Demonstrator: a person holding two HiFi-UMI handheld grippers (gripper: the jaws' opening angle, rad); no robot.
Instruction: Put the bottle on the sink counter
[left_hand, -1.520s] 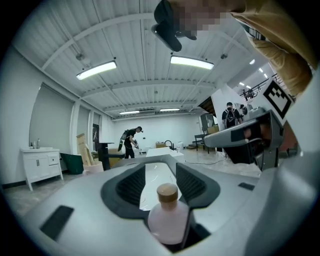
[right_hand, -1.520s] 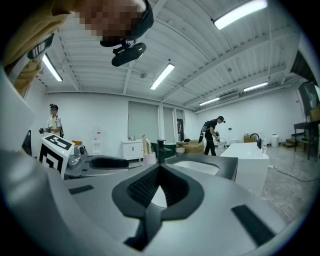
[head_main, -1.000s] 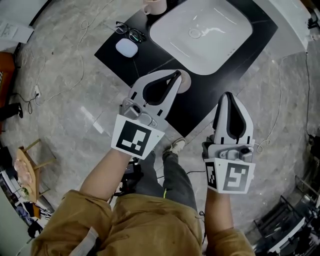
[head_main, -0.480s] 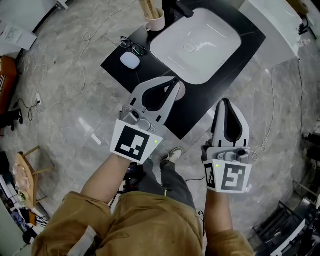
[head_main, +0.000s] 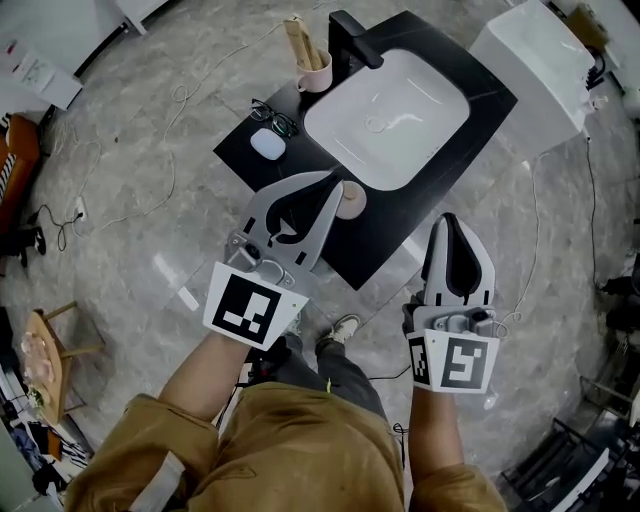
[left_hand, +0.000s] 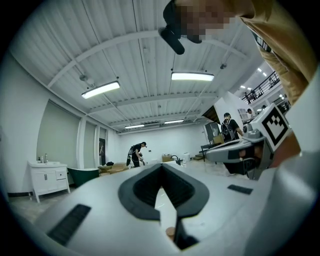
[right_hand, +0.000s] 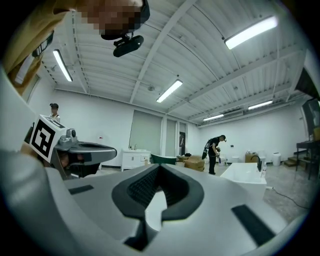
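The bottle (head_main: 351, 198), a pinkish round top seen from above, stands on the black sink counter (head_main: 400, 228) near its front edge, before the white basin (head_main: 388, 112). My left gripper (head_main: 331, 182) is shut and empty, its tip just left of the bottle and close to it. Through the left gripper's (left_hand: 161, 166) jaws a small tan round piece (left_hand: 171, 232) shows below. My right gripper (head_main: 452, 220) hangs over the counter's front right corner, jaws together with nothing in them. In its own view, the right gripper (right_hand: 160, 166) points into the hall.
On the counter's left end are a cup with sticks (head_main: 314, 68), a black faucet (head_main: 352, 38), glasses (head_main: 274, 116) and a white case (head_main: 265, 145). A white cabinet (head_main: 530, 60) stands to the right. Cables lie on the marble floor (head_main: 130, 200). People stand far off in the hall.
The head view has pulled back, so more of the counter shows. My left gripper's tip has slid off the bottle to its left. Both grippers stay shut.
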